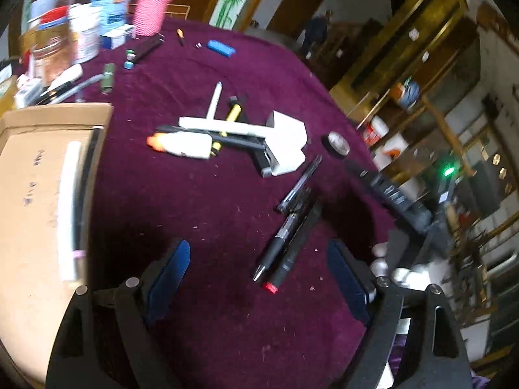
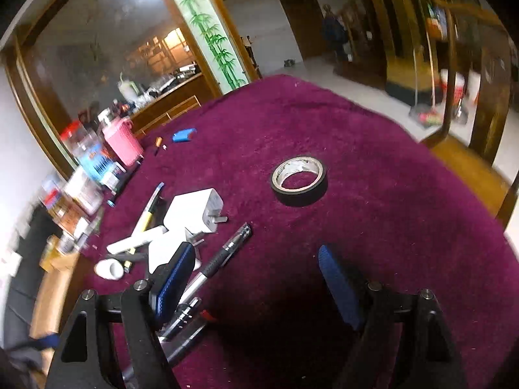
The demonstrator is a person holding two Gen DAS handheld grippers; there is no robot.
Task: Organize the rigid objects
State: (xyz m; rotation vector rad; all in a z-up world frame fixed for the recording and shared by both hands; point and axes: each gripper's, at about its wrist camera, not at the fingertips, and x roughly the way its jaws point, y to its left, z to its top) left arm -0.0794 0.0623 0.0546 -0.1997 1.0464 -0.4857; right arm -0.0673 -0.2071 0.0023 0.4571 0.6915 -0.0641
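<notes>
My left gripper [image 1: 259, 259] is open and empty above the maroon table cloth [image 1: 201, 214]. Black pens [image 1: 288, 246] lie just ahead between its fingers, one with a red cap end. Further ahead is a pile: white charger [image 1: 285, 142], white tubes, a yellow pen [image 1: 232, 115]. A cardboard box [image 1: 32, 194] stands at the left. My right gripper [image 2: 259, 269] is open and empty. A black tape roll [image 2: 300, 180] lies ahead of it. Pens [image 2: 220, 256] and the white charger [image 2: 194, 210] lie by its left finger.
Jars, a pink basket [image 2: 121, 141] and boxes crowd the far left of the table. A blue object [image 2: 183, 135] lies at the back. A wooden chair [image 2: 454, 123] stands at the right table edge. The right gripper's body [image 1: 399, 201] shows in the left wrist view.
</notes>
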